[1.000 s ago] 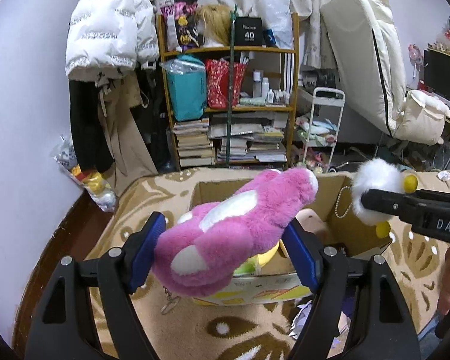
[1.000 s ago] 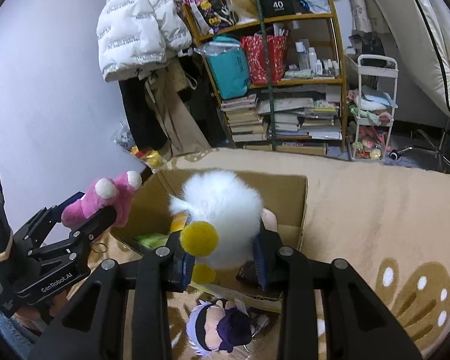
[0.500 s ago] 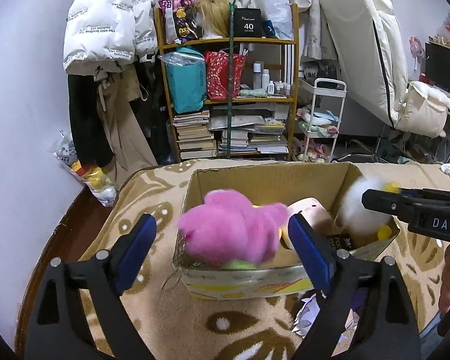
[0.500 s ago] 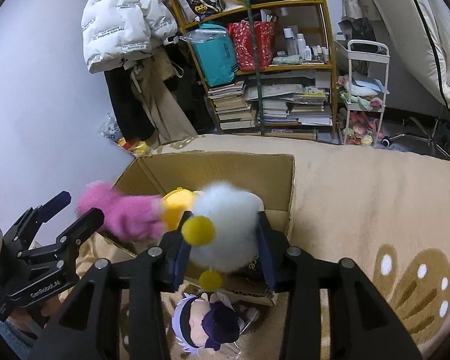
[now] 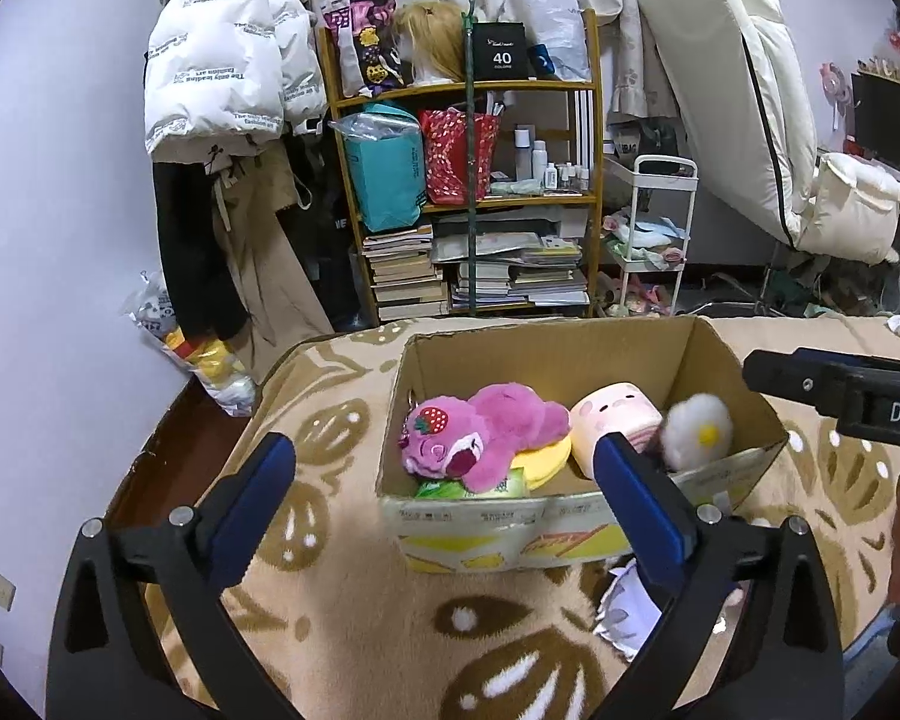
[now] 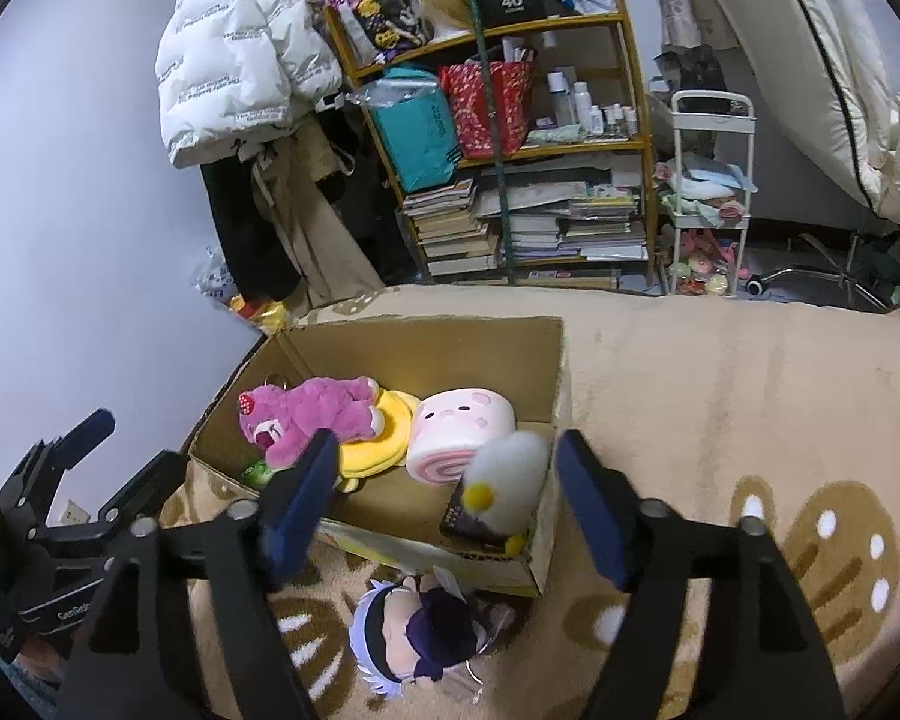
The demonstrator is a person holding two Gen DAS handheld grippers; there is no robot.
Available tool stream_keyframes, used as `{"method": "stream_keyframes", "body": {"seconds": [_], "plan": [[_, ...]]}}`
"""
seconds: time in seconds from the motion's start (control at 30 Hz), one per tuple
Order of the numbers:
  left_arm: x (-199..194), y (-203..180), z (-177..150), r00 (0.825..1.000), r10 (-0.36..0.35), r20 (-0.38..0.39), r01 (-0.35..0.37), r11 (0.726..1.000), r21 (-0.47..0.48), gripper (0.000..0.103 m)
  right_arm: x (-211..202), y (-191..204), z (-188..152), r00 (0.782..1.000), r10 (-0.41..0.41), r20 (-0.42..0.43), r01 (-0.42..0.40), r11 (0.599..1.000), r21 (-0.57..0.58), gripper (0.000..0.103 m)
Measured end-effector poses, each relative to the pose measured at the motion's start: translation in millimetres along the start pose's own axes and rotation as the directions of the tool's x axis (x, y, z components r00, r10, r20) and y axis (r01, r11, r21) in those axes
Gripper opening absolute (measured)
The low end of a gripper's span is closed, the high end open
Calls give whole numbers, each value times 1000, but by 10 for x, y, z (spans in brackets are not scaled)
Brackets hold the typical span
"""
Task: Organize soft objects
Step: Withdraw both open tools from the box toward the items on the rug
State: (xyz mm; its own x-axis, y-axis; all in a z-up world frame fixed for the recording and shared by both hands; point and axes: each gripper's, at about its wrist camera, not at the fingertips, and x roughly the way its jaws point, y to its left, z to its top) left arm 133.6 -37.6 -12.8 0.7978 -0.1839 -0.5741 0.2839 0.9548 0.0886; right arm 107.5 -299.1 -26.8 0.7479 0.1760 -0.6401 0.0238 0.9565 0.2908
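An open cardboard box (image 5: 714, 354) (image 6: 546, 564) stands on the patterned carpet. Inside it a pink bear plush (image 5: 492, 435) (image 6: 318, 411) lies on a yellow plush (image 5: 549, 461) (image 6: 384, 435), beside a pink roll-cake plush (image 5: 612, 420) (image 6: 459, 426). A white fluffy toy with yellow pom-poms (image 5: 696, 429) (image 6: 510, 480) rests in the near right corner. My left gripper (image 5: 444, 456) hovers before the box with its jaws opening and nothing between them. My right gripper (image 6: 447, 447) is likewise opening, with nothing gripped. A blindfolded doll (image 6: 414, 630) lies on the carpet in front of the box.
A loaded wooden bookshelf (image 5: 468, 192) and a white trolley (image 5: 654, 228) stand behind the box. Jackets (image 5: 222, 78) hang at the back left, with a bag of toys (image 5: 198, 354) below on the floor. A folded mattress (image 5: 732, 108) leans at the right.
Both grippers have opened. The pink bear dropped from my left gripper into the box, and the white fluffy toy dropped from my right gripper into the box's near corner.
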Motion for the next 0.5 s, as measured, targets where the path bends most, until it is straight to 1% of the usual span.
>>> {"method": "stream_keyframes", "body": {"seconds": [0.07, 0.23, 0.3, 0.37, 0.5], "plan": [[-57, 17, -8, 1000, -1, -1, 1, 1000, -7, 99, -69, -20, -8, 1000, -4, 13, 4, 1000, 14, 89], [-235, 34, -44, 1000, 3, -4, -3, 1000, -2, 99, -217, -75, -50, 1000, -24, 13, 23, 999, 38, 91], [-310, 38, -60, 1000, 1, -5, -1, 1000, -2, 99, -277, -86, -82, 999, -35, 12, 35, 999, 42, 97], [-393, 28, -81, 1000, -1, -4, 1, 1000, -2, 99, -336, -82, -111, 999, -46, 20, 45, 998, 43, 100], [-538, -18, -128, 1000, 0, 5, 0, 1000, 19, 99, -470, -73, -153, 998, -61, 30, 60, 997, 38, 101]]}}
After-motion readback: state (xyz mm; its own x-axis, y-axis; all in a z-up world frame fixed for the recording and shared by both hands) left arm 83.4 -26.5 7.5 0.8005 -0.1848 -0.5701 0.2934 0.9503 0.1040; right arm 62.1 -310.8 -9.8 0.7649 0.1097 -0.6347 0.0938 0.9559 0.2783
